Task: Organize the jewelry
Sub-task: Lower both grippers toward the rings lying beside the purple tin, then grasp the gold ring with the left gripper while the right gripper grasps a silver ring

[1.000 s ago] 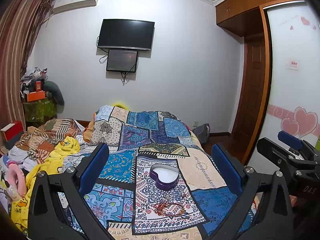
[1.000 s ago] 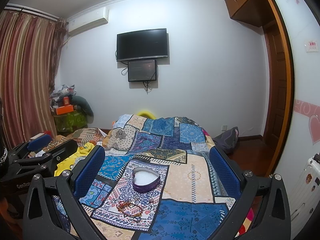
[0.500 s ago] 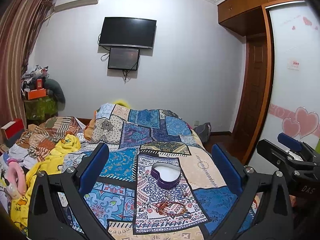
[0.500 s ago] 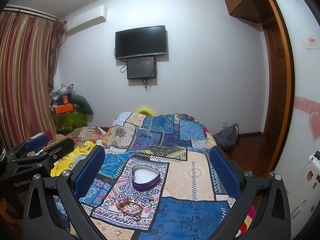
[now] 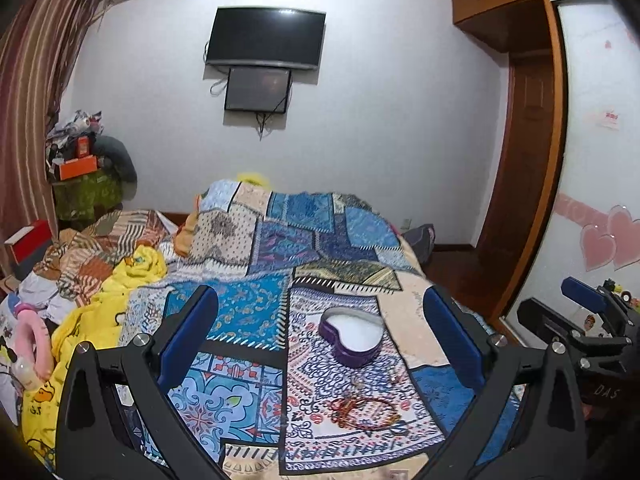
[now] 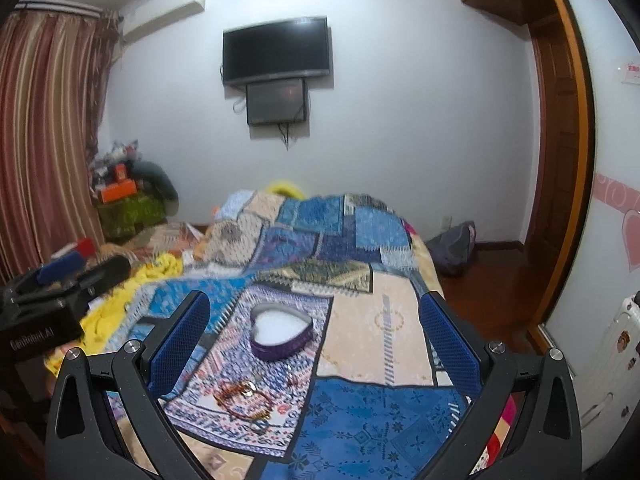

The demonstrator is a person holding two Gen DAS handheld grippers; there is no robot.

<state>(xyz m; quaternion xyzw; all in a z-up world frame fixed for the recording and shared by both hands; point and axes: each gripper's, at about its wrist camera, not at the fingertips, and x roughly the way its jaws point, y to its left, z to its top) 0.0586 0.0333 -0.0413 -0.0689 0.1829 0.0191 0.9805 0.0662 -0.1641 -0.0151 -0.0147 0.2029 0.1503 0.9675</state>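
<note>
A purple heart-shaped box [image 5: 352,338] with a white inside lies open on the patchwork bedspread [image 5: 248,312]; it also shows in the right wrist view [image 6: 280,334]. A tangle of red bead bracelets [image 5: 366,412] lies just in front of it, seen also in the right wrist view [image 6: 242,398], with small pieces [image 6: 291,379] beside. My left gripper [image 5: 320,332] is open and empty, above the near end of the bed. My right gripper [image 6: 314,330] is open and empty, to its right.
Yellow blanket and piled clothes [image 5: 92,280] cover the bed's left side. A TV [image 5: 266,38] hangs on the far wall. A wooden door [image 5: 520,184] and floor with a grey bag [image 6: 454,246] lie to the right. A white suitcase [image 6: 600,360] stands at the far right.
Both grippers have moved forward and tilted down a little toward the bed; the box and bracelets sit larger and higher between the fingers. Both stay open.
</note>
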